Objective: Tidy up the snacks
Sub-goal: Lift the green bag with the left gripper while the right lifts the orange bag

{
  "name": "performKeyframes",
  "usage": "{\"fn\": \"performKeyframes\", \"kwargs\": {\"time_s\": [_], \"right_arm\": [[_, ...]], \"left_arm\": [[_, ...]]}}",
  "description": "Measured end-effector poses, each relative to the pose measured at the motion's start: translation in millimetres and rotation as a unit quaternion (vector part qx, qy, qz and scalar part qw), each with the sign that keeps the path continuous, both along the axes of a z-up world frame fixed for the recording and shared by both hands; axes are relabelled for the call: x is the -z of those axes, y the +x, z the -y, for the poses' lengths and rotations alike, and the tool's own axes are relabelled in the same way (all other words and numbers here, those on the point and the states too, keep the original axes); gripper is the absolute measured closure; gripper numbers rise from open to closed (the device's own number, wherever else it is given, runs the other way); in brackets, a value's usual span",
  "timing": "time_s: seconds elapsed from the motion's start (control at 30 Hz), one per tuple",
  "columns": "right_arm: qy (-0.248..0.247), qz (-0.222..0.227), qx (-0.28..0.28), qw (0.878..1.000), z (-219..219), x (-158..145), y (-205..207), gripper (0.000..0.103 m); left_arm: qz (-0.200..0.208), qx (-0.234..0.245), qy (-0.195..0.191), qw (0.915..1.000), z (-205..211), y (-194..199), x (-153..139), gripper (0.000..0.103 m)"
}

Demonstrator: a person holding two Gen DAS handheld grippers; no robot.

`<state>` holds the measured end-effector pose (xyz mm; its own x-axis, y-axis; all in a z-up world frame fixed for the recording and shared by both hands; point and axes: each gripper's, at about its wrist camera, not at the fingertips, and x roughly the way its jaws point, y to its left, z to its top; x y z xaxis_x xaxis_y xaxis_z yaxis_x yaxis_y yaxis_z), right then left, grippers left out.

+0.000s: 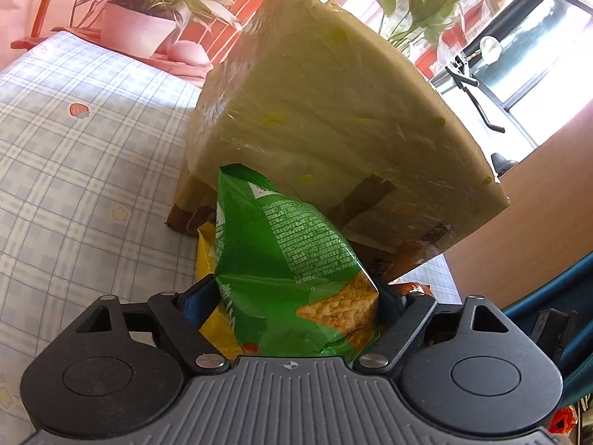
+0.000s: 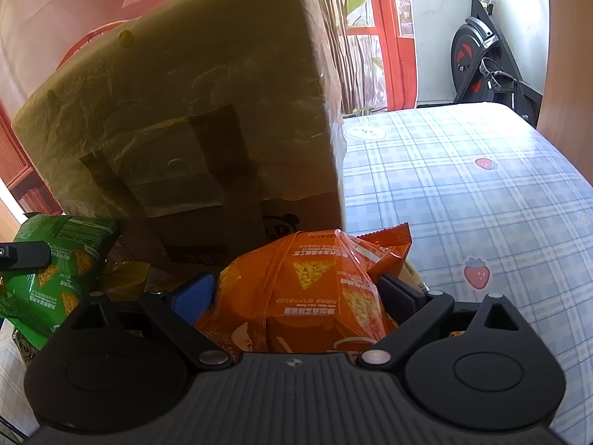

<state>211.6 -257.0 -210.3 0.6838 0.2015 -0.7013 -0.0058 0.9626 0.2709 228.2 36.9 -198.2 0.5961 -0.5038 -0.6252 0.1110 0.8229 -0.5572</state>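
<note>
A puffy green snack bag point(image 1: 296, 244) stands upright between the fingers of my left gripper point(image 1: 296, 289). Both pads touch its sides, so the gripper is shut on it. A yellow bag point(image 1: 207, 248) lies under it. In the right wrist view the same green snack bag point(image 2: 55, 270) shows at the left with one left finger across it. My right gripper point(image 2: 296, 289) is shut on an orange chip bag point(image 2: 307, 289) printed with triangular chips. A tall cardboard box point(image 2: 185, 111) wrapped in clear film stands just beyond both bags; it also fills the left wrist view as the cardboard box point(image 1: 333, 111).
The table wears a blue checked cloth point(image 2: 463, 204) with strawberry prints. A second orange packet point(image 2: 389, 237) lies behind the held one. A potted plant point(image 1: 137, 29) sits at the far left, an exercise bike point(image 2: 481, 59) beyond the table, and a brown panel point(image 1: 526, 230) at the right.
</note>
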Motion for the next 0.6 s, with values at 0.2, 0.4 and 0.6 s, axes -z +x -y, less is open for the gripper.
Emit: {"fn": "performKeyframes", "kwargs": {"time_s": [0.2,0.4,0.6], "right_arm": [[0.005,-0.005,0.000,1.000,0.5,2.3,1.6,0.004],[0.012,-0.007,0.000,1.000,1.8,2.6,2.3,0.005],[0.009,-0.002,0.001,1.000,3.3,1.8,-0.3,0.014]], "left_arm": [[0.013,0.001,-0.010,0.9999,-4.2,-4.7,-4.8,0.044],[0.027,0.001,-0.002,0.9996,-2.9,-10.3,-12.9,0.047],[0.051,0.010,0.006,0.9986,-2.4,-16.9,-25.5,0.047]]}}
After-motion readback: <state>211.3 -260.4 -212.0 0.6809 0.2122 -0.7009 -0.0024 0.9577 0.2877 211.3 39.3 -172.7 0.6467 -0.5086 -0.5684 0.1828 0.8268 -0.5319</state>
